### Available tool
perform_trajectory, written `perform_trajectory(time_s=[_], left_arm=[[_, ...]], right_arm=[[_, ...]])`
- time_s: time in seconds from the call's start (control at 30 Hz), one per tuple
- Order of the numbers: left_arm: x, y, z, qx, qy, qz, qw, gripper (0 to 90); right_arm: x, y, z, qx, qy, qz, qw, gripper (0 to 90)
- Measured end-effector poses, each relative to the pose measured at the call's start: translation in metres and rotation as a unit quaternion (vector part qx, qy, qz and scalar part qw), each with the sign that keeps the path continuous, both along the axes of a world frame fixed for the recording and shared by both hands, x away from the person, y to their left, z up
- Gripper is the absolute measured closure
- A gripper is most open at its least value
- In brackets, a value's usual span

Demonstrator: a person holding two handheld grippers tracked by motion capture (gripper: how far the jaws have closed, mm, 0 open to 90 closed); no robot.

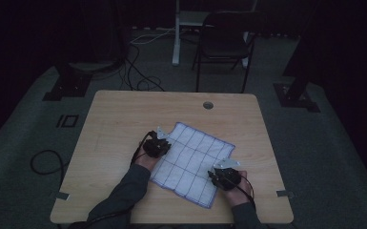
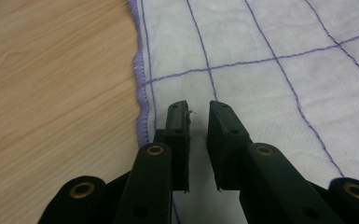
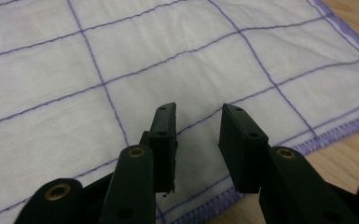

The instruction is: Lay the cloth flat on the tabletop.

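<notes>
Cloth (image 1: pixel 190 162) flat mid-table, left gripper (image 1: pixel 158 146) at its left edge and right gripper (image 1: pixel 224 175) at its near-right edge, both jaws narrowly parted, empty (pre-grasp, likely a fold); next: pinch edges.

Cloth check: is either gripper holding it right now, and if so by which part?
Neither. The left gripper and right gripper both sit over the white cloth near opposite edges, jaws apart with no fabric between them.
</notes>
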State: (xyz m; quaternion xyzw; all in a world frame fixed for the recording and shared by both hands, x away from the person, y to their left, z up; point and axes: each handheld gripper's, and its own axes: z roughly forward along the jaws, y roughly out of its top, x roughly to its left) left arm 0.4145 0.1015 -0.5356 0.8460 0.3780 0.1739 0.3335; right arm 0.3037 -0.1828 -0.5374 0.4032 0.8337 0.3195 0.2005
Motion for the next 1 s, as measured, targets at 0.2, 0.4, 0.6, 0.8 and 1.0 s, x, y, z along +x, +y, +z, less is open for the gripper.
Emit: perform_trajectory(time_s=[0.2,0.4,0.6,0.8,1.0], left_arm=[[-0.013,0.015,-0.002,-0.018,0.005,0.014,0.9997,79.6],[-0.026,0.029,-0.003,-0.032,0.003,0.026,0.9991,79.6],[-0.039,0.039,-0.004,-0.039,0.004,0.036,0.9986,79.6],[-0.051,0.052,-0.006,-0.052,0.000,0.044,0.9977,79.6],[-0.053,0.056,-0.006,-0.049,-0.003,0.049,0.9976,79.8]], right_arm=[[0.008,-0.004,-0.001,-0.001,-0.008,-0.011,0.9999,62.5],[0.019,-0.003,-0.002,0.003,-0.010,-0.014,0.9998,59.5],[0.031,-0.003,-0.002,0.006,-0.010,-0.012,0.9999,58.3],[0.043,0.000,-0.003,0.014,-0.008,-0.011,0.9998,58.0],[0.045,0.002,-0.004,0.021,-0.006,-0.012,0.9997,58.5]])
